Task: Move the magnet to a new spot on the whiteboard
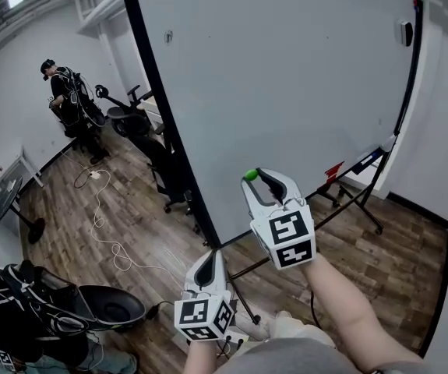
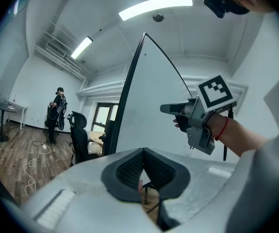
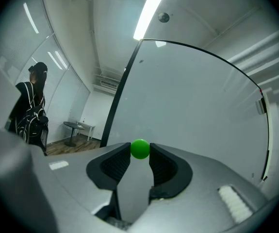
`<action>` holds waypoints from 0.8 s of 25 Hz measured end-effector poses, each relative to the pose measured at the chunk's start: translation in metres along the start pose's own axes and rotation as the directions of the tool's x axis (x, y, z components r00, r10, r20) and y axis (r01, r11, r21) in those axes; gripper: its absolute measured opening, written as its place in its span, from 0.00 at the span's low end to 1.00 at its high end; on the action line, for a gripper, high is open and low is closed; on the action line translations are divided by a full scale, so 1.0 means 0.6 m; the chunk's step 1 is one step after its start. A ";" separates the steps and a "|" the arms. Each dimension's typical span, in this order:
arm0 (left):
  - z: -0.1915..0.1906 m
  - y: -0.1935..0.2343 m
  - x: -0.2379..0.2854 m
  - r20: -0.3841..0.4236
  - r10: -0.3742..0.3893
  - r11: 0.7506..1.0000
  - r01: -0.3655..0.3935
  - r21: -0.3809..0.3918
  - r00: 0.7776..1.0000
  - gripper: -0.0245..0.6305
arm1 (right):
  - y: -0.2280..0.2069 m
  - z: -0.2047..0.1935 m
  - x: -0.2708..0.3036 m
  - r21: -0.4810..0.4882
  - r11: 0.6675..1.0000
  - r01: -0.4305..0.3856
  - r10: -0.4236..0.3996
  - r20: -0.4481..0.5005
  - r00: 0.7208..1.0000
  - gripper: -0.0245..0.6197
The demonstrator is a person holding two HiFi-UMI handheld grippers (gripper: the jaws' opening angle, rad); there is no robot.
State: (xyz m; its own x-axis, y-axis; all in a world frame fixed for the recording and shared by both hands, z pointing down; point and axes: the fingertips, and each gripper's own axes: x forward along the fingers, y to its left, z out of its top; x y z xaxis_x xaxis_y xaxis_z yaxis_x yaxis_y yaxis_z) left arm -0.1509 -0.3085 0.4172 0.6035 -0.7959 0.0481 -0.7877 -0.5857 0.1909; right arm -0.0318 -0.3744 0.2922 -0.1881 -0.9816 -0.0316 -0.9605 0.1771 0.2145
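Smooth whiteboard [image 1: 286,68], round green magnet [image 3: 140,149] pinched in right gripper [image 3: 139,152], left gripper [image 2: 143,155] closed, empty

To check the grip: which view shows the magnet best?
The right gripper view: the magnet sits large, gripped in the right claw. The head view shows it small; the left gripper view does not show it.

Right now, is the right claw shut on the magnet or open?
Shut on the magnet: both tips of the right claw press its sides, no gap showing.
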 end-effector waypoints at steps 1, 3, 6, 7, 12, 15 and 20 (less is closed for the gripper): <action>-0.001 -0.005 0.002 -0.002 -0.008 1.000 0.008 0.003 1.000 0.04 | -0.002 -0.003 -0.008 0.003 1.000 0.003 -0.003 -0.001 1.000 0.23; 0.000 -0.012 0.004 -0.004 -0.026 1.000 0.026 0.004 1.000 0.04 | -0.003 -0.005 -0.023 0.007 1.000 0.012 -0.012 -0.002 1.000 0.23; -0.002 -0.023 0.020 -0.018 -0.060 0.998 0.060 0.004 0.998 0.04 | -0.012 -0.008 -0.030 0.012 0.999 0.030 -0.030 -0.008 1.000 0.23; -0.004 -0.028 0.024 -0.026 -0.072 0.997 0.072 0.005 0.997 0.04 | -0.016 -0.010 -0.033 0.015 0.999 0.038 -0.038 -0.013 0.999 0.23; -0.003 -0.059 0.026 -0.035 -0.125 0.992 0.126 0.027 0.992 0.04 | -0.029 -0.009 -0.057 0.019 0.997 0.073 -0.073 -0.016 0.997 0.23; -0.008 -0.067 0.028 -0.044 -0.135 0.990 0.137 0.023 0.990 0.04 | -0.034 -0.006 -0.067 0.017 0.996 0.083 -0.083 -0.015 0.996 0.23; -0.014 -0.087 0.053 -0.045 -0.162 0.987 0.163 0.006 0.986 0.04 | -0.066 0.000 -0.072 -0.007 0.994 0.109 -0.109 -0.003 0.994 0.23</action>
State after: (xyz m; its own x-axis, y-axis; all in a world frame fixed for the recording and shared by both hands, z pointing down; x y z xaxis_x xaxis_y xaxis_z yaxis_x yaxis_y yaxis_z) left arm -0.0896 -0.3018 0.4167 0.7282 -0.6828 0.0602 -0.6799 -0.7083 0.1898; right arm 0.0142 -0.3393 0.2850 -0.0819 -0.9953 -0.0517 -0.9739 0.0689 0.2165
